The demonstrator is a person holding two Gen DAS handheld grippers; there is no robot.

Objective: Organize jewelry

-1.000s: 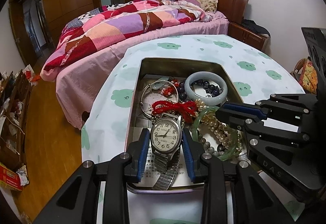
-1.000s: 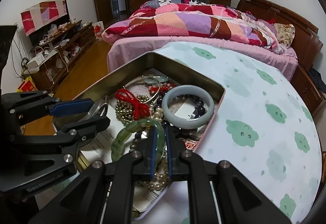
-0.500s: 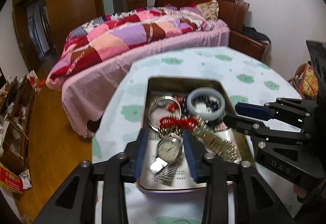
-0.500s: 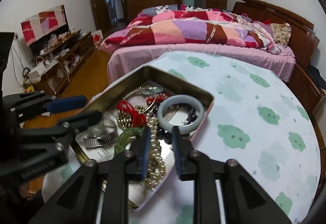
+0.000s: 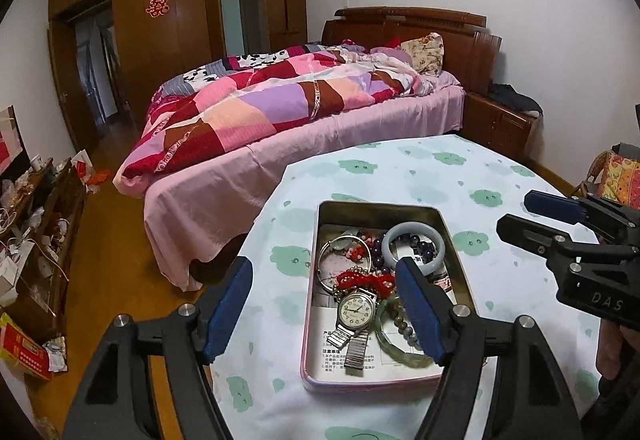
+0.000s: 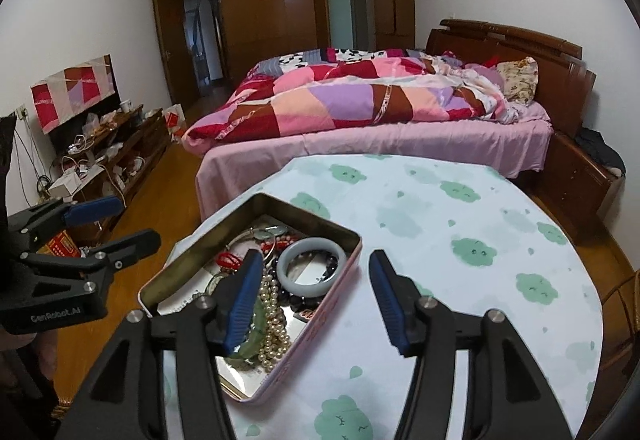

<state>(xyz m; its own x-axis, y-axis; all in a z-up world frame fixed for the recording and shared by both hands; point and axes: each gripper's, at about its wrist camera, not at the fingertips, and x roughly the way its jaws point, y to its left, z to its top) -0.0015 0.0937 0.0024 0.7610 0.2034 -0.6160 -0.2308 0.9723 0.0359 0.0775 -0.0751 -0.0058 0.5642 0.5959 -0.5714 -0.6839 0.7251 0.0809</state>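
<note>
Nearest to me, the left tool (image 5: pixel 324 312) hangs above the tabletop (image 5: pixel 400 167), its blue-padded jaws spreading wide with nothing pinched between them. The right tool (image 6: pixel 316 300) hovers beside it, its jaws also spreading and clamped on nothing; seen from the left camera, its black body reads "DAS", and seen from the right camera the left tool's body reads what looks like "GenRobot.AI".

Below them sits an open rectangular tin (image 5: pixel 316 240) with a pink outer wall and a dull metal inside, its long axis running away from the tools toward the bed (image 5: pixel 280 127). Inside, at the near end, a silver wristwatch (image 5: pixel 356 310) lies face up on a printed paper sheet (image 5: pixel 332 354) with small Chinese text too fine to read; its stretch band trails toward the near rim. Just beside it to the right lies a green bangle (image 5: pixel 394 344), with a pearl strand (image 6: pixel 274 320) across it. Farther in are a red beaded string (image 5: pixel 360 280), a thin silver bangle (image 5: pixel 340 260), dark purple beads (image 5: pixel 420 244) and a pale jade bangle (image 5: pixel 414 246) lying flat at the far right.

The tabletop wears a pale cloth with green cloud figures. Beyond, the bed carries a patchwork quilt (image 5: pixel 260 103), and the wooden wardrobe (image 5: pixel 172 19) shows a red double-happiness paper cut (image 5: pixel 157 5).
</note>
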